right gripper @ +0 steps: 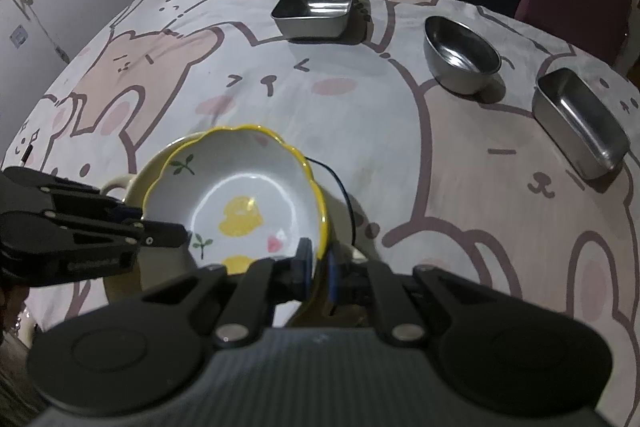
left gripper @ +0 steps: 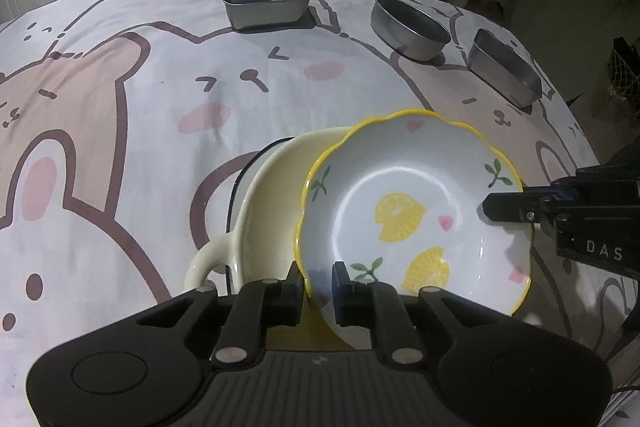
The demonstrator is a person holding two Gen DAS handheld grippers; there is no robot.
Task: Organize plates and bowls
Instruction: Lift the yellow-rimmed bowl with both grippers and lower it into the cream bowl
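While we've got both grippers, left (left gripper: 318, 281) and right (right gripper: 318, 261), pinched nearly closed on opposite rims of the lemon plate (left gripper: 412, 211), it sits tilted over the cream bowl (left gripper: 264, 211), steel dishes well behind it.

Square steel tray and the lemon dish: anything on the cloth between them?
No. Between the square steel tray and the lemon dish, only bare printed tablecloth shows in both wrist views.
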